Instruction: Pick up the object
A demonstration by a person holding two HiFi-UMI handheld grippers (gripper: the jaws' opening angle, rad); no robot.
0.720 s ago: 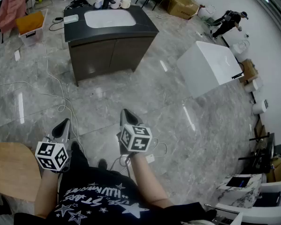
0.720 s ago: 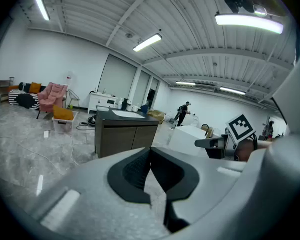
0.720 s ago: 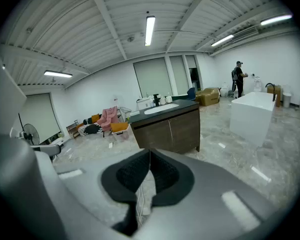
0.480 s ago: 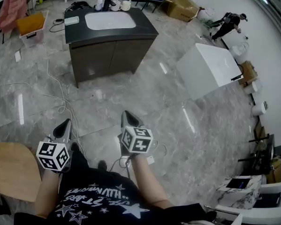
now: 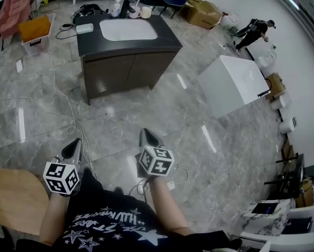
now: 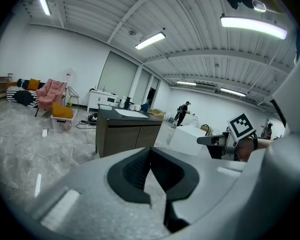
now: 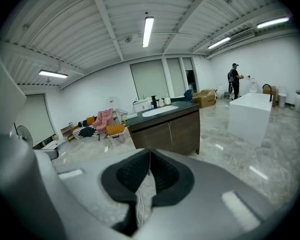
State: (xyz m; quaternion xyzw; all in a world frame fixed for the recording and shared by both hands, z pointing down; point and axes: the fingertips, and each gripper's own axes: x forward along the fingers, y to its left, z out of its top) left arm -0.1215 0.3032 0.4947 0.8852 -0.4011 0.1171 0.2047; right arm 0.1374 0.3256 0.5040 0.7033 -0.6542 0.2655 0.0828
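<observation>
1. The left tongs (image 5: pixel 72 150) and the right tongs (image 5: pixel 148 137) are held low before the person's body, above the grey marbled floor (image 5: pixel 214 140). Both are closed, jaw against jaw, with nothing gripped.
2. No single object is marked out by the task. The likeliest candidates are judged to be the small white cups (image 5: pixel 141 12) and the pale bottle (image 5: pixel 116 6). They stand at the far edge of the dark brown cabinet table with a black top and white inset basin (image 5: pixel 126 67), well apart from both tongs.
3. Such a cup is expected to be light, stiff, glazed, slippery and breakable. Hold would best be taken across the wall just under the rim; a handle cannot be made out.
4. Only in the head view is the table's top laid out from above, with the large white rectangular block (image 5: pixel 230 85) to its right. Only in the left gripper view is the right gripper's black-and-white marker cube (image 6: pixel 241 126) shown side-on. The closed jaws are seen closest in the two gripper views.
</observation>
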